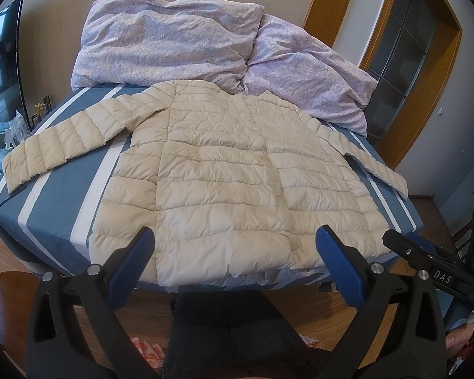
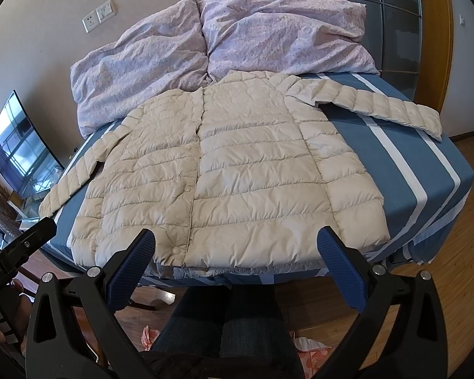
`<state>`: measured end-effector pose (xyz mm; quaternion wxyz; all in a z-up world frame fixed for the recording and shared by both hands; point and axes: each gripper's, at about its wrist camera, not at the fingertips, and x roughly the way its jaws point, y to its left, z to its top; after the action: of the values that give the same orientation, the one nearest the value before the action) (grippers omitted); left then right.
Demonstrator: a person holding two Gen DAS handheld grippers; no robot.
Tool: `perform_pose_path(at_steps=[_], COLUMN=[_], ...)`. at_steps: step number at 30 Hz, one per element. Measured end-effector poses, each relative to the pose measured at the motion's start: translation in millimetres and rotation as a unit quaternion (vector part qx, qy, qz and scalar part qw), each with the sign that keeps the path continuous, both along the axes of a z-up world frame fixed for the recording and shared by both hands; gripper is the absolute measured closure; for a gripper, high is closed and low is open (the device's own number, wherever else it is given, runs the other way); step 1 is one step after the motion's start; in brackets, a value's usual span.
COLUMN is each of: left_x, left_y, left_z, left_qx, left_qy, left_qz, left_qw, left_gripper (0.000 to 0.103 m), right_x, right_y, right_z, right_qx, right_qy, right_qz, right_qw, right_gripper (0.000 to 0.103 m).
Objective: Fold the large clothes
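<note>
A cream quilted puffer jacket [image 1: 224, 170] [image 2: 230, 170] lies flat and front up on the blue-and-white striped bed [image 1: 57, 208] [image 2: 404, 158], both sleeves spread out to the sides. Its hem reaches the near edge of the bed. My left gripper [image 1: 235, 246] hovers open just above the hem, nothing between its blue pads. My right gripper [image 2: 237, 246] hangs open over the hem too, holding nothing. The right gripper's black body shows at the right edge of the left wrist view [image 1: 426, 259]; the left one's shows at the left edge of the right wrist view [image 2: 19, 249].
A crumpled lilac duvet [image 1: 205, 38] [image 2: 237, 38] fills the far end of the bed. A television [image 1: 3, 60] [image 2: 19, 145] stands to the left, a wooden-framed door [image 1: 404, 47] to the right. The person's dark trouser legs [image 2: 224, 325] stand on the wooden floor [image 2: 452, 284] below.
</note>
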<state>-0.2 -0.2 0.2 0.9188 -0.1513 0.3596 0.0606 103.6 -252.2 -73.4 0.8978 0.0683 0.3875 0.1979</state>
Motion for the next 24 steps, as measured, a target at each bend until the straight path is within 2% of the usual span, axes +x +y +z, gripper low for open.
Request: perform_pose_path(at_steps=[24], left_x=[-0.1], left_y=[0.0], left_z=[0.1], left_qx=[0.000], left_qy=[-0.001], left_qz=[0.000], left_qw=[1.0000], left_gripper=[0.002], right_x=[0.4], right_y=[-3.4], right_z=[-0.2], right_qx=[0.001], right_qy=[0.000], right_qz=[0.000], right_qw=[1.000], right_gripper=[0.001])
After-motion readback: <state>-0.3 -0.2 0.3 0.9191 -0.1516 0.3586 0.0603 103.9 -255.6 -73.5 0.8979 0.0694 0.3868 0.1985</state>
